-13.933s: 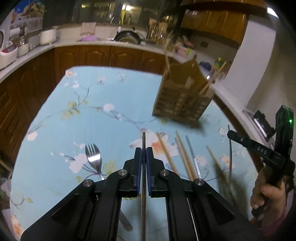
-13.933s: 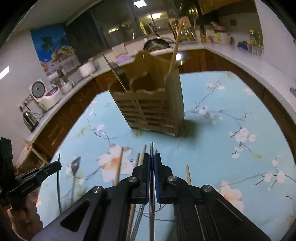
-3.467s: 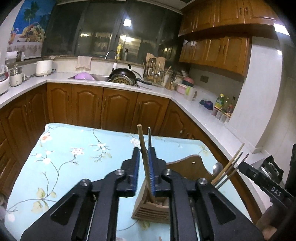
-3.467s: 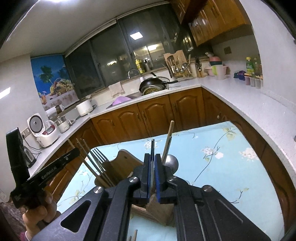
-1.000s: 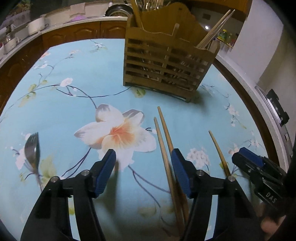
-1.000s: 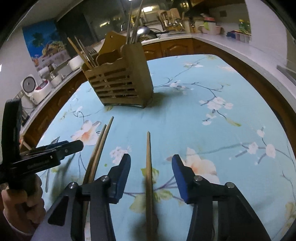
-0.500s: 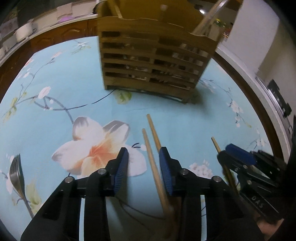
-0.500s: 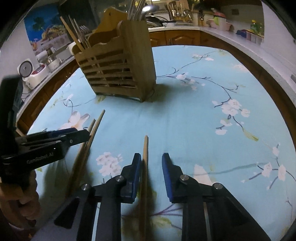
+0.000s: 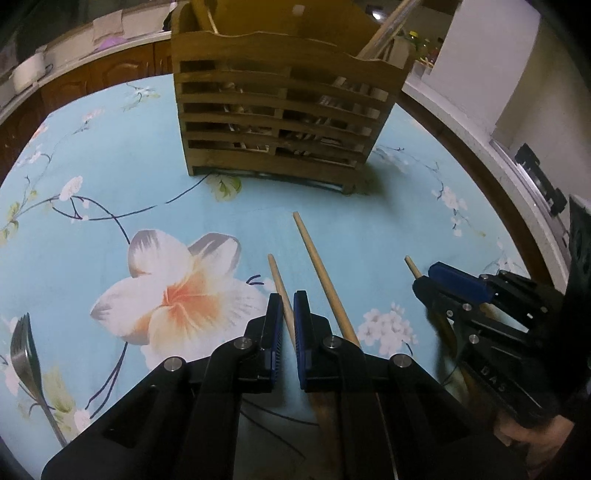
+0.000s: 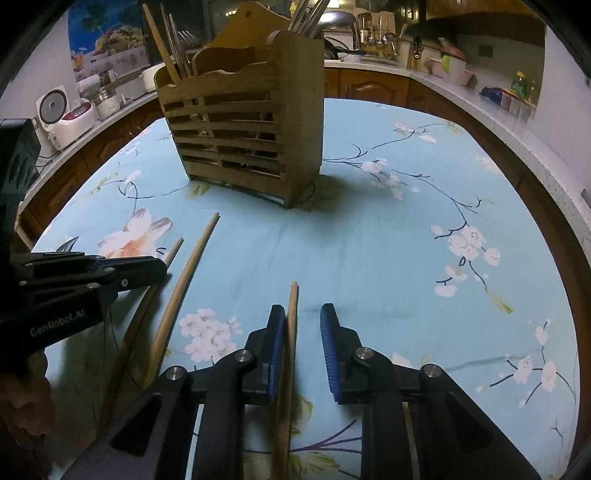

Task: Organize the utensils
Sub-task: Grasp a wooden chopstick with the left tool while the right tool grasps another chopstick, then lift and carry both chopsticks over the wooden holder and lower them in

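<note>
My left tongs (image 9: 288, 317) pinch one chopstick (image 9: 279, 284). My right tongs (image 10: 303, 343) are closing around another chopstick (image 10: 291, 317); pinched off-center, it could slip.

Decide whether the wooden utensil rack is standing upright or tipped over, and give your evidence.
Upright. The rack sits flat on its base on the tablecloth, and chopsticks and metal utensils stick up from its top.

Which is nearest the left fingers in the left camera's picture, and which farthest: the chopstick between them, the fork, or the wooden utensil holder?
1. Chopstick: between the left gripper fingers, its tip poking out ahead.
2. Fork: off to the left, on the tablecloth.
3. Wooden utensil holder: farthest, straight ahead across the table.
</note>
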### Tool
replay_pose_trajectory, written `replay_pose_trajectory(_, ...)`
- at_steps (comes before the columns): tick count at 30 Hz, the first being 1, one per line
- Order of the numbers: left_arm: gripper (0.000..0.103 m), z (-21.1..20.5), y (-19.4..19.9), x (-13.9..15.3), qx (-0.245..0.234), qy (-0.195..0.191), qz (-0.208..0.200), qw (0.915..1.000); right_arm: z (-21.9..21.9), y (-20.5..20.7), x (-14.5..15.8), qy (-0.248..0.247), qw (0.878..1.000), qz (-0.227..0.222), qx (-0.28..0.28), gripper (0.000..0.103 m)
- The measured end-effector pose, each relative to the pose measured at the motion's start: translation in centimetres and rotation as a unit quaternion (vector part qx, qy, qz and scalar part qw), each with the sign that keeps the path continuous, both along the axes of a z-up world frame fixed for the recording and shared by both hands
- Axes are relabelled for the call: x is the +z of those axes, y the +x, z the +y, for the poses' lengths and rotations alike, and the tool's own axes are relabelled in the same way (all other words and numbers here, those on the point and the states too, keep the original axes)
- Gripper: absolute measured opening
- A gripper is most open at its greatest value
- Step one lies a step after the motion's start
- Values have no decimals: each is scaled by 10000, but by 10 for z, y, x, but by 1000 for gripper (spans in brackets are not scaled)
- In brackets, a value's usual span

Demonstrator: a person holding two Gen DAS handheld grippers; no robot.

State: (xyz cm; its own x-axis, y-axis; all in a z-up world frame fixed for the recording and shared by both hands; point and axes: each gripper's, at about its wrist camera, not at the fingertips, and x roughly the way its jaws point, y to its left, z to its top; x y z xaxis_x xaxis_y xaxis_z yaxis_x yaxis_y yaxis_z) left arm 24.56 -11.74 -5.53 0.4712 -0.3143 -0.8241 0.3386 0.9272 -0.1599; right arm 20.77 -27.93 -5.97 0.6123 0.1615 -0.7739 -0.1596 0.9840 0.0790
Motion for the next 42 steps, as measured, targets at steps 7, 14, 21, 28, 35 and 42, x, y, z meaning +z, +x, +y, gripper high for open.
replay_pose_trajectory(7,9,-17,-1,-2,-107,378,-165,9991,3,-1,0,-41,10000,-4,31,17)
replay_pose_trajectory(14,5,-8,-7,5,-90,221,-196,9995,-1,1,2,315,9994,109,26,5)
replay_pose_trajectory(21,5,17,-35,50,-44,-260,-602,9978,-10,-22,33,777,9968,-169,-10,5)
replay_pose_trajectory(28,5,49,-67,103,39,-744,-1089,9913,-14,-51,87,1012,9917,-789,-35,5)
replay_pose_trajectory(35,5,73,-86,136,149,-1041,-1418,9843,-12,-70,134,1082,9844,-1384,-56,5)
replay_pose_trajectory(42,5,86,-98,157,206,-1132,-1680,9791,-10,-81,162,1069,9788,-1747,-78,5)
